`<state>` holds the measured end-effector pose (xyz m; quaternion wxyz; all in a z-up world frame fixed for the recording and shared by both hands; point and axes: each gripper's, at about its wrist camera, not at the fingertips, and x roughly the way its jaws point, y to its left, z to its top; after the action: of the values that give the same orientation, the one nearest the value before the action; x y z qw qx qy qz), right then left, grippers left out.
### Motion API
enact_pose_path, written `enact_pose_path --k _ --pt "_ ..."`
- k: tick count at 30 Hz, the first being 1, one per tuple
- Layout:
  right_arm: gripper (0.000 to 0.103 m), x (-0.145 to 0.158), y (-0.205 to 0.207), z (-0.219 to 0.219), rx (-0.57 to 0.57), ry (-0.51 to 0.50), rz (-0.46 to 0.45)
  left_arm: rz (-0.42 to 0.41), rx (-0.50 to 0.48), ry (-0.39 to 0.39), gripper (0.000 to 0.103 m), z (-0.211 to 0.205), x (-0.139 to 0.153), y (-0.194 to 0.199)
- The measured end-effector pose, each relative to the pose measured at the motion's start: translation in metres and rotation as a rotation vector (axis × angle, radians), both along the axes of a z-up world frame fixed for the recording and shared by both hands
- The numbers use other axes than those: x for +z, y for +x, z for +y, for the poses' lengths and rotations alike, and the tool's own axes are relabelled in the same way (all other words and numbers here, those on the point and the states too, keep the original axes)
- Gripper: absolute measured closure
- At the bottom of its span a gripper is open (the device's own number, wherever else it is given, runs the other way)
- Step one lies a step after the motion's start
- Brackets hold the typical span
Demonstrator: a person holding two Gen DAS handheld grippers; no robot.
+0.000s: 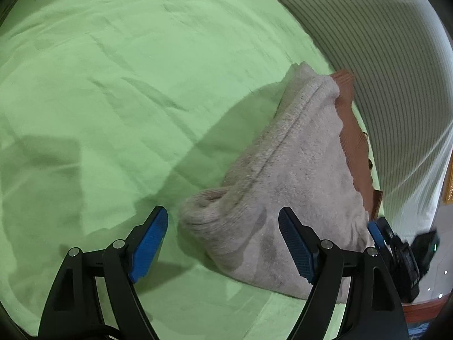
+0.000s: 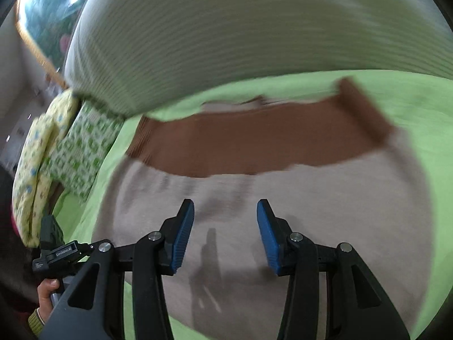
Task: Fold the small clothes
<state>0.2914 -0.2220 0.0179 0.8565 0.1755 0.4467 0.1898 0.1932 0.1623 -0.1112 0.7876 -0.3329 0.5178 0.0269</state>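
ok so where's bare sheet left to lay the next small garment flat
Most open: the green sheet left of the beige sweater, running back to the patterned pillows. Also a smaller strip right of the sweater in the right wrist view. Crowded: the side where the brown garment sits against the striped bolster; only a thin gap there.

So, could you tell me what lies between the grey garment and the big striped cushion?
The brown garment lies there, partly under the grey garment, then green sheet before the striped cushion; clearest in the right wrist view.
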Motion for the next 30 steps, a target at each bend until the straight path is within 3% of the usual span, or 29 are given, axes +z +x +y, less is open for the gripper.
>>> enact_pose_path --k 3,6,9,14,16,18,21,23,25,30 --pt "0.055 -0.012 0.026 0.014 0.002 -0.041 0.029 0.004 0.007 0.007 0.021 -0.003 -0.001 0.003" --pt "0.056 -0.018 0.049 0.008 -0.100 -0.106 0.031 -0.002 0.040 -0.015 0.020 -0.001 -0.002 0.004" --pt "0.056 -0.019 0.061 -0.004 -0.183 -0.048 0.046 -0.010 0.064 -0.032 0.019 0.002 -0.004 0.008" --pt "0.056 0.002 0.039 -0.007 -0.178 0.000 0.000 -0.050 0.050 -0.017 0.021 -0.002 0.002 0.024" --pt "0.056 0.007 0.024 -0.011 -0.178 0.021 -0.003 -0.068 0.035 -0.020 0.028 -0.005 0.004 0.030" --pt "0.056 0.005 0.003 -0.016 -0.194 0.034 0.017 -0.081 -0.005 -0.016 0.062 -0.011 0.007 0.038" --pt "0.057 -0.004 -0.018 -0.024 -0.218 0.047 0.036 -0.109 -0.066 0.035 0.081 -0.021 0.019 0.044" --pt "0.065 -0.018 -0.023 -0.030 -0.228 0.034 0.081 -0.145 -0.100 0.072 0.084 -0.030 0.033 0.043" --pt "0.085 -0.038 -0.020 -0.034 -0.247 0.031 0.138 -0.190 -0.122 0.072 0.086 -0.038 0.049 0.040" --pt "0.090 -0.045 -0.018 -0.052 -0.271 0.154 0.139 -0.330 -0.305 0.040 0.090 -0.099 0.103 0.036"
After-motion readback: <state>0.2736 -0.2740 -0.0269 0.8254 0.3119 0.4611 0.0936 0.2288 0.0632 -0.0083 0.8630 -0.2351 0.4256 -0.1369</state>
